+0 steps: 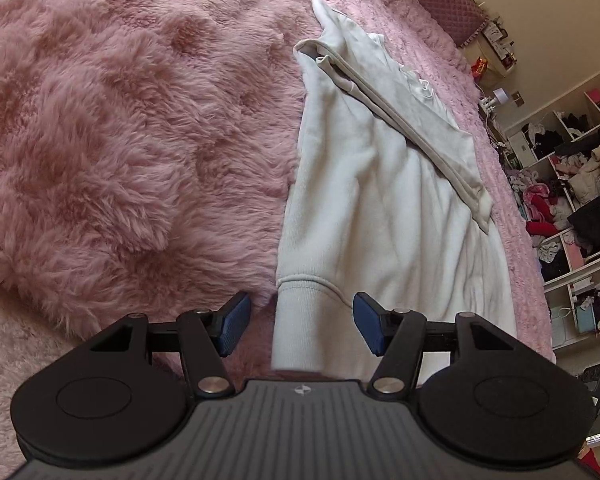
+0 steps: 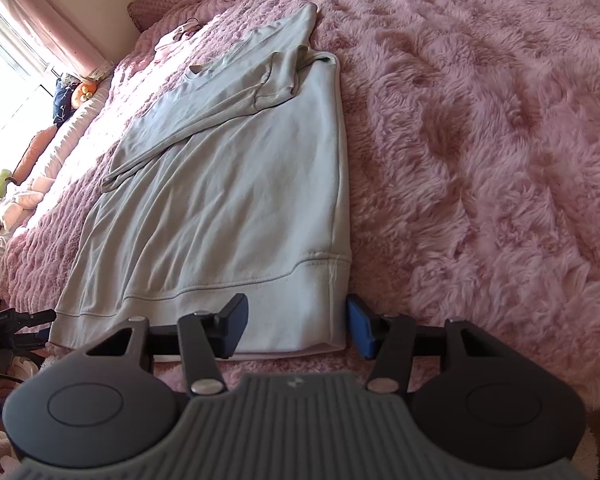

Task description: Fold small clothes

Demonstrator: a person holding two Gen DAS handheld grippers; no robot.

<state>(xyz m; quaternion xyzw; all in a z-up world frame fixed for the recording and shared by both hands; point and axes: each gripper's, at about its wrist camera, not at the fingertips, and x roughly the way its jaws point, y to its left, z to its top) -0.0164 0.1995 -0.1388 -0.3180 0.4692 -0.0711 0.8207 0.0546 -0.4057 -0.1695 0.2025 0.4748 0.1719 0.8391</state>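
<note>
Altogether one sweatshirt (image 1: 384, 208) lies on one fluffy pink blanket (image 1: 132, 128), and two claws work at its hem.

One sleeve (image 1: 412, 120) is folded across the sweatshirt's body, running from about eleven o'clock down toward four o'clock in the left wrist view. The same sleeve (image 2: 204, 116) shows in the right wrist view, slanting from one o'clock down to seven o'clock over the pale cloth.

The left claw (image 1: 300, 326) stands wide open, its two blue pads apart, with nothing pinched between them. The ribbed hem corner (image 1: 300, 320) of the sweatshirt sits right between the pads, nearer the right pad than the left; whether cloth touches either pad I cannot tell. The rest of the garment stretches away toward twelve and one o'clock.

The right claw (image 2: 298, 326) is likewise spread open and holds nothing. The sweatshirt (image 2: 236, 208) has its other hem corner (image 2: 324, 320) between this claw's pads, with the side edge just beside the right pad. The garment's body runs off toward eleven o'clock.

At three o'clock in the left view, shelves (image 1: 572, 184) stuffed with clothes stand well apart from the bed. At ten o'clock in the right view, a bright window (image 2: 4, 72) with one pink curtain (image 2: 48, 12) is visible.
</note>
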